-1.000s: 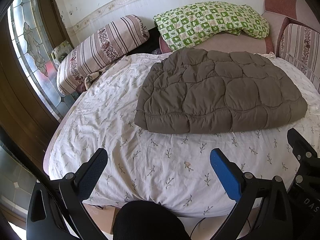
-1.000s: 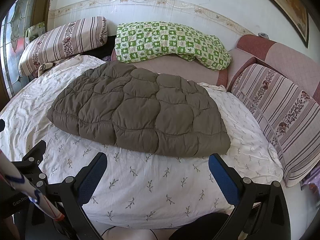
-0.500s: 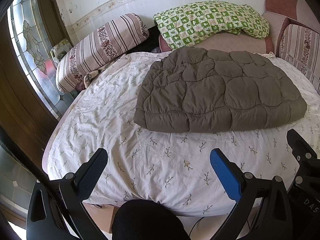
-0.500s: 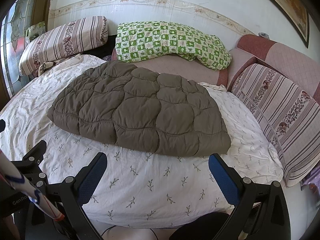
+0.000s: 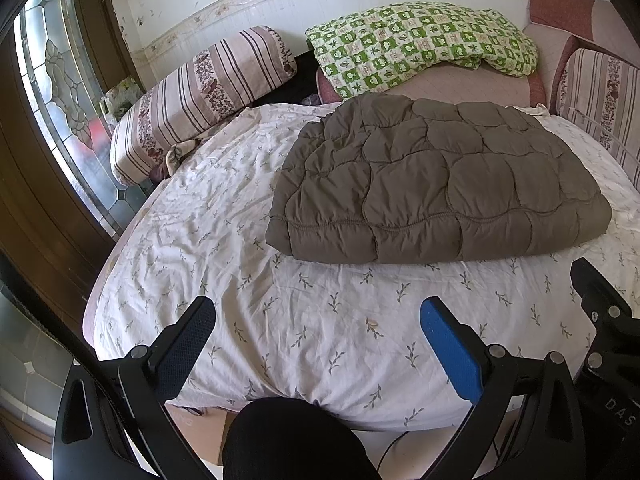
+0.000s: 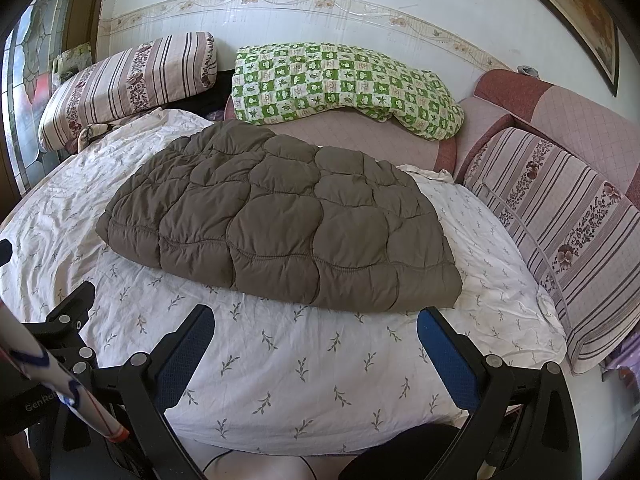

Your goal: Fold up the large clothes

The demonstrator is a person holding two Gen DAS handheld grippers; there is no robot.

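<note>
A brown quilted puffer garment (image 5: 436,184) (image 6: 280,220) lies folded into a flat bundle on the white leaf-print bed sheet (image 5: 320,336) (image 6: 300,360). My left gripper (image 5: 316,320) hangs open over the sheet's near edge, short of the garment's front left corner, with nothing between its fingers. My right gripper (image 6: 316,328) is open too, just in front of the garment's front hem, holding nothing. The right gripper's body (image 5: 600,320) shows at the right of the left wrist view, and the left gripper's body (image 6: 60,332) at the left of the right wrist view.
A green checked blanket (image 5: 420,44) (image 6: 340,80) lies on the pink headboard cushion behind. Striped bolsters stand at the back left (image 5: 200,92) and along the right (image 6: 560,232). A stained-glass door (image 5: 60,92) is at the left. A dark knee (image 5: 296,440) is below the bed edge.
Both grippers have drifted slightly; the garment sits a little lower and nearer in the right wrist view. Both stay open, and the garment has not moved.
</note>
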